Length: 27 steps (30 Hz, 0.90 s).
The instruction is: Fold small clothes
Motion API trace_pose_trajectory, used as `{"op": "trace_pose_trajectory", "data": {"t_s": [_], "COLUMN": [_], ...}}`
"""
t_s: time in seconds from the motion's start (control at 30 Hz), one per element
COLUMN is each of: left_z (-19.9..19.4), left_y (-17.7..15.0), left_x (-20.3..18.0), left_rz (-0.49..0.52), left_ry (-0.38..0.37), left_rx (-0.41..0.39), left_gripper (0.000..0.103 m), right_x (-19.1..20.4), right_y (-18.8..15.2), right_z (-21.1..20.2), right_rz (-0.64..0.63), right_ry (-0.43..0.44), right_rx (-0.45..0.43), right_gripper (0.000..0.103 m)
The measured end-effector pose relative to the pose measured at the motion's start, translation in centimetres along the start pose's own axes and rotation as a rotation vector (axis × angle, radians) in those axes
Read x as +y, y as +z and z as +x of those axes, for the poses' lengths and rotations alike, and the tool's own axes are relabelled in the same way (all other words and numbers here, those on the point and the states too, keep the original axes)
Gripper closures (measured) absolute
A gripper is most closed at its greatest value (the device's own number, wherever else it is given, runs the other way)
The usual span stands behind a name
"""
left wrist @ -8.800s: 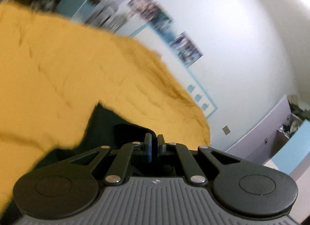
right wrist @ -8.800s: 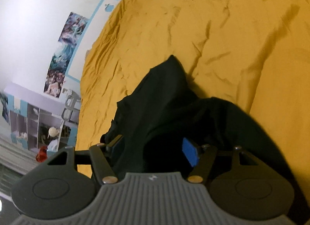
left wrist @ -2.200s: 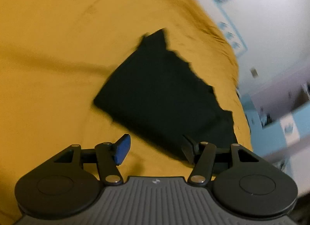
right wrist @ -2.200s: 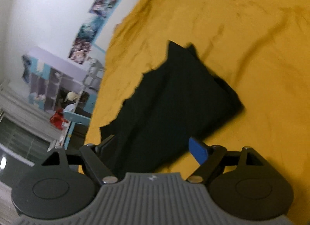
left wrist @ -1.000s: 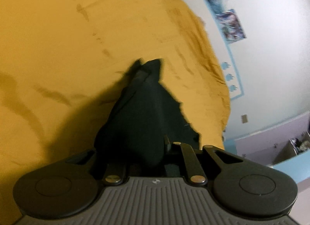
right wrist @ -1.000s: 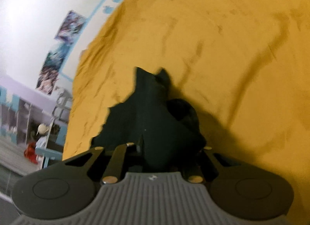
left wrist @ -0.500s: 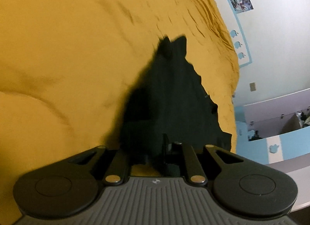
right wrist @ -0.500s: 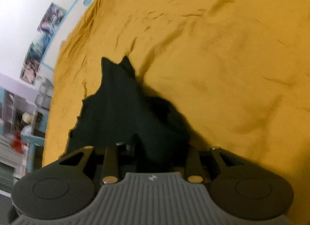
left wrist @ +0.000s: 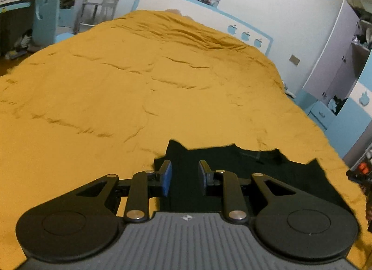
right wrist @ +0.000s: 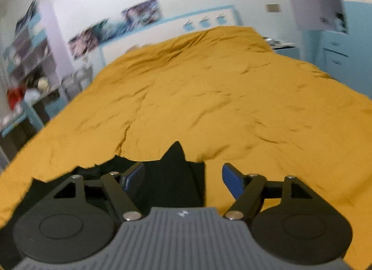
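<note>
A small black garment [left wrist: 246, 172] lies folded flat on the mustard-yellow bedspread [left wrist: 130, 88], close under both grippers. My left gripper [left wrist: 184, 180] is open and empty, its fingers over the garment's left edge. In the right wrist view the garment [right wrist: 172, 177] lies under my right gripper [right wrist: 183, 180], which is wide open and empty. Its right finger is over bare bedspread [right wrist: 220, 98]. The near part of the garment is hidden by the gripper bodies.
The bed fills most of both views. A blue chair [left wrist: 46, 14] and a cluttered desk stand at its far left. A blue headboard [left wrist: 244, 30] and posters are on the far wall. Blue and lilac cabinets [left wrist: 344, 84] stand to the right.
Both grippers were shut on the black garment half a second ago. Now both have opened and let it go, and have tilted up to face the headboard.
</note>
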<state>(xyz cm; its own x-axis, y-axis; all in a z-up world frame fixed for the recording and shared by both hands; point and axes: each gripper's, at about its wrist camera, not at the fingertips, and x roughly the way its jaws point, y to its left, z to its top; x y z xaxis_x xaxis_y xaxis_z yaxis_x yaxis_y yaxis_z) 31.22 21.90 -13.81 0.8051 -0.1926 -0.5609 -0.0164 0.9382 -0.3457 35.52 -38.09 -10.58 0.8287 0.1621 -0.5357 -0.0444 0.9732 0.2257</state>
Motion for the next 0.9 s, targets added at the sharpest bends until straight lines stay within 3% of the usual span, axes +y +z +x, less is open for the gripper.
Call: {"op": "trace_pose_trajectory", "data": {"t_s": [0.1,0.23,0.33,0.47,0.5,0.57,0.7,0.77,0.83,0.9], "left_z": [4.6,7.1,8.2,9.3,9.4,9.4,9.7,9.5,8.6,6.8], "left_y": [0.3,-0.4,-0.6,-0.5,-0.3,-0.4,-0.2,-0.1,-0.1,0.2], "left_x": [0.3,1.1,0.9,0.4,0.3,-0.1,0.2,0.5,0.3,0.2], "left_rz": [0.004,0.01,0.057,0.069,0.075,0.099,0.049,0.032,0.012,-0.01], "left_ry": [0.029,0.018,0.049,0.04,0.035,0.048,0.072,0.077,0.08,0.067], "left_rx": [0.05,0.104,0.103,0.119,0.115,0.098,0.114,0.106,0.048,-0.067], "left_gripper": [0.075,0.074,0.056,0.055,0.057,0.084,0.093,0.097,0.098,0.098], "right_x": [0.0,-0.2,0.2,0.0,0.0,0.1,0.3,0.5,0.7,0.7], "right_y": [0.3,0.4,0.3,-0.1,-0.2,-0.2,-0.2,-0.2,-0.2,0.1], "right_z": [4.3,8.4,10.5,11.8,11.8,11.8,12.0,12.3,12.2,11.3], "right_rz": [-0.012,-0.003,-0.011,0.021,0.025,0.024,0.013,0.0,-0.011,0.001], "right_ry": [-0.012,0.005,0.024,0.033,0.035,0.049,0.07,0.066,0.038,0.041], "right_rx": [0.036,0.079,0.091,0.087,0.084,0.085,0.107,0.12,0.11,0.056], "right_gripper": [0.032,0.032,0.032,0.032,0.032,0.033,0.048,0.07,0.089,0.093]}}
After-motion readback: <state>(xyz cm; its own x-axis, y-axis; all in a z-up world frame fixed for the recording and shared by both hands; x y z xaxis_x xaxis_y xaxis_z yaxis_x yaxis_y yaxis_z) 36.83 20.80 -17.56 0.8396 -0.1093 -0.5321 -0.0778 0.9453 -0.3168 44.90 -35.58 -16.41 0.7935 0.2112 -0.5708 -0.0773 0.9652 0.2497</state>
